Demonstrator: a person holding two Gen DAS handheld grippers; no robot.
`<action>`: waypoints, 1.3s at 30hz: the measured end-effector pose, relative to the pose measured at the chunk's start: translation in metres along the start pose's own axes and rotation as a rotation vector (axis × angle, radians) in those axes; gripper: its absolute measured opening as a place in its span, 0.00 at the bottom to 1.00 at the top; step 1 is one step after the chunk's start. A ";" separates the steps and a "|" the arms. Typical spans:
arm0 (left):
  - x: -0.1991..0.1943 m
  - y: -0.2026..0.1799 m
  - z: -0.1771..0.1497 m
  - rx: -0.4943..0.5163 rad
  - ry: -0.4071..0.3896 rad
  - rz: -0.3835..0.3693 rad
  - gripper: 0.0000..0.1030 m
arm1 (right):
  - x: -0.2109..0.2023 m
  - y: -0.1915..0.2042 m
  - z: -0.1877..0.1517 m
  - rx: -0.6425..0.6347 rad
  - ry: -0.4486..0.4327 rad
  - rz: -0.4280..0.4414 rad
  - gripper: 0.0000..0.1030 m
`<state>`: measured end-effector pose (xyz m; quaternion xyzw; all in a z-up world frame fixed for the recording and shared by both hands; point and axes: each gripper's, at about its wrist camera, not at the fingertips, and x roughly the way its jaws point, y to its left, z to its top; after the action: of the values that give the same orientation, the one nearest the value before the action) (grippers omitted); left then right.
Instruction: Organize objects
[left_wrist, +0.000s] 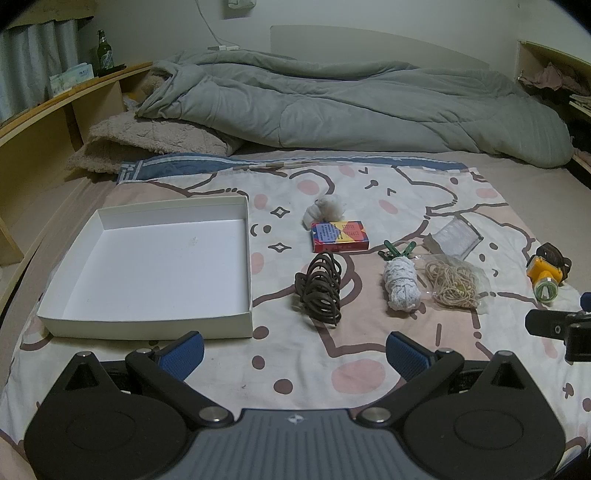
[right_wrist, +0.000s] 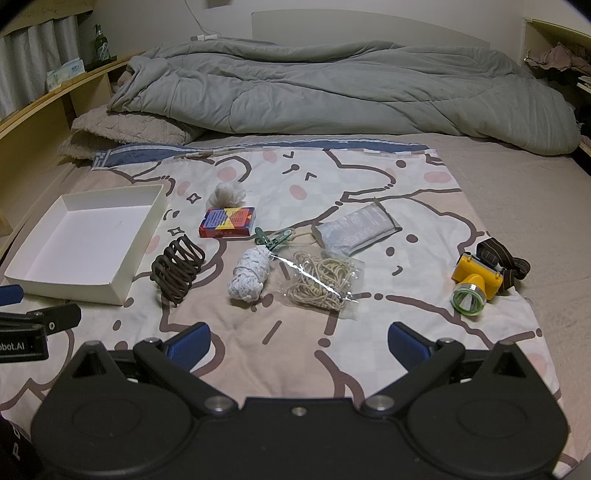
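Note:
A white shallow box (left_wrist: 243, 258) (right_wrist: 144, 229) lies empty at the left of the cartoon-print cloth. To its right lie a dark brown coil (left_wrist: 321, 288) (right_wrist: 179, 271), a red card box (left_wrist: 340, 236) (right_wrist: 227, 221), a white fluffy ball (left_wrist: 327, 210) (right_wrist: 229, 194), a green clip (left_wrist: 397, 251) (right_wrist: 273, 236), a white cord bundle (left_wrist: 400, 286) (right_wrist: 249, 275), a bag of beige string (left_wrist: 452, 282) (right_wrist: 321, 282), a grey packet (left_wrist: 454, 238) (right_wrist: 356, 225) and a yellow headlamp (left_wrist: 546, 273) (right_wrist: 476, 278). My left gripper (left_wrist: 295, 350) and right gripper (right_wrist: 299, 341) hover open near the front edge, holding nothing.
A grey duvet (left_wrist: 332, 99) (right_wrist: 332, 85) and beige blanket (left_wrist: 147, 140) lie across the far side of the bed. A wooden shelf (left_wrist: 55, 107) with a green bottle (left_wrist: 103, 51) runs along the left. The right gripper's body (left_wrist: 561, 325) shows at the left view's right edge.

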<state>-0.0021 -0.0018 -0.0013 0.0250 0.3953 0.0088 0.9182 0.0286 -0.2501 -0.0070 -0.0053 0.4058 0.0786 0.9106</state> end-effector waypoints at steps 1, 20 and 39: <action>0.000 0.000 0.000 -0.001 0.000 0.000 1.00 | 0.000 0.000 0.000 0.000 0.000 0.000 1.00; -0.002 -0.009 0.010 0.022 -0.058 0.017 1.00 | -0.009 0.000 0.003 -0.012 -0.087 -0.011 1.00; 0.020 -0.043 0.074 0.034 -0.186 -0.050 1.00 | -0.004 -0.063 0.080 0.128 -0.187 -0.076 1.00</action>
<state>0.0653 -0.0472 0.0329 0.0315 0.3092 -0.0233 0.9502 0.0944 -0.3071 0.0463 0.0448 0.3226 0.0179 0.9453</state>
